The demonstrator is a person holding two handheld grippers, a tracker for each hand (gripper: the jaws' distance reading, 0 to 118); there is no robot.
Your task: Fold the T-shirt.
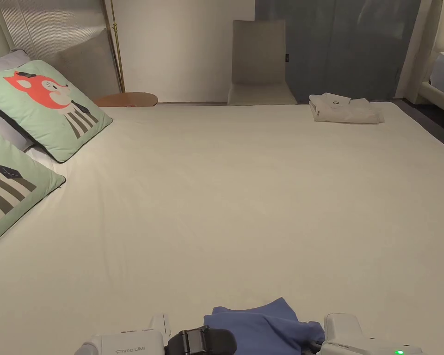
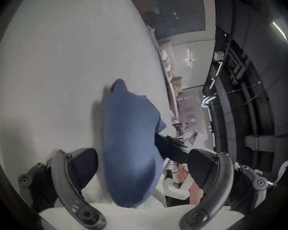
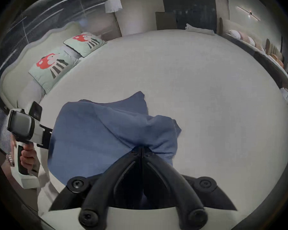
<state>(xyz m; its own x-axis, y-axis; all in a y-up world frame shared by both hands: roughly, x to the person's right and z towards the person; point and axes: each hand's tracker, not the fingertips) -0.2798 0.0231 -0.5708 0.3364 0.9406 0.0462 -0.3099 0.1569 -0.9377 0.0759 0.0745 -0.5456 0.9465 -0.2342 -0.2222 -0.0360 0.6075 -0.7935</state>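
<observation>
T-shirt: the blue T-shirt [image 3: 110,134] is seen bunched at the lower centre of the right gripper view, at the near edge of the bed [image 1: 244,194], not yet spread flat.
Right claw: the right claw [image 3: 141,151] is seen with its jaws together, clamped on a gathered fold of the cloth at the lower centre of its own view.
Left claw: the left claw [image 2: 143,167] is seen with its jaws wide apart at the bottom of the left gripper view; the blue cloth hangs between them, and no pinch is made.
Risk, single hold: the shirt is judged to be carried by one grip alone; if it is lifted so, it is likely to twist and stay crumpled.
Risk, thick pinch: several layers may be caught in the right claw, so a sleeve or hem could be dragged along when the cloth is spread.
Risk, edge: the bundle lies close to the lower border of the head view, at the bed's near side; loose cloth could slide off there.
Risk, left grasp: a closure on the middle of the bundle, not on a corner, would be expected to spoil the fold line.
Far items: the folded white garment [image 1: 345,108] at upper right and the pillows [image 1: 45,108] at left are well apart from the work.
</observation>
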